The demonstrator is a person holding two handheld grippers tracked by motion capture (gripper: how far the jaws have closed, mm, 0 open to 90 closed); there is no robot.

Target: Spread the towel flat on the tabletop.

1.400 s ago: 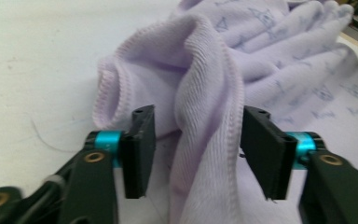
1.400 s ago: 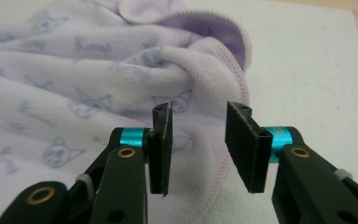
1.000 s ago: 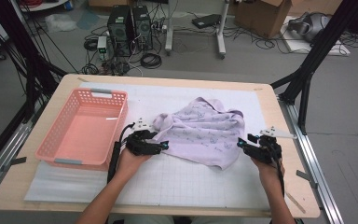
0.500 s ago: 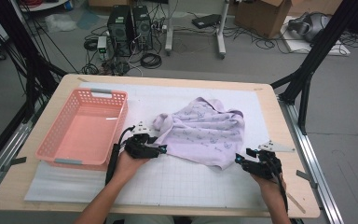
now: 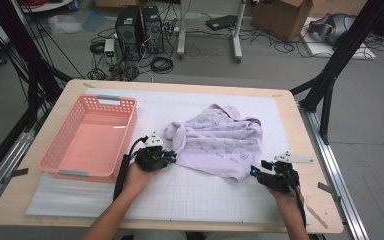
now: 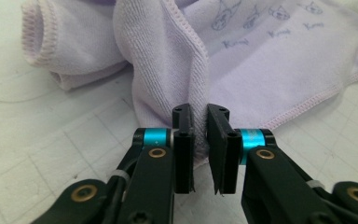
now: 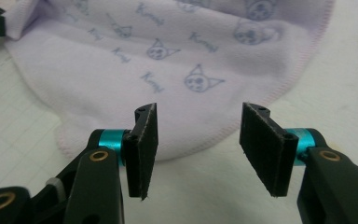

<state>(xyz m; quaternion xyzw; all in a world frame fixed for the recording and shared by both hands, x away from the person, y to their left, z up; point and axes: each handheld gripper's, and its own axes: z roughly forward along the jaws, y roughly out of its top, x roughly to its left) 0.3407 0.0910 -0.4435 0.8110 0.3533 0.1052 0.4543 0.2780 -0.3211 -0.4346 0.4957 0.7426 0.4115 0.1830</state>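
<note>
A lilac towel (image 5: 220, 142) printed with small cat faces lies crumpled on the white mat in the middle of the table. My left gripper (image 5: 172, 157) is at its left edge; in the left gripper view the jaws have just been closing, and my left gripper (image 6: 199, 114) now pinches an upright fold of the towel (image 6: 261, 60). My right gripper (image 5: 255, 169) sits low by the towel's near right corner. Its jaws have just closed a little, but my right gripper (image 7: 198, 114) still stands wide, with the hem of the towel (image 7: 168, 56) lying just beyond the pads, untouched.
A pink plastic basket (image 5: 80, 173) stands with nothing in it at the table's left, close beside my left hand. The white gridded mat (image 5: 195, 195) covers most of the wooden table (image 5: 300, 125). Cables, computers and boxes lie on the floor beyond the far edge.
My left gripper's jaws have come together on the towel's fold. My right hand has moved nearer to the person and lower, to the towel's near right corner.
</note>
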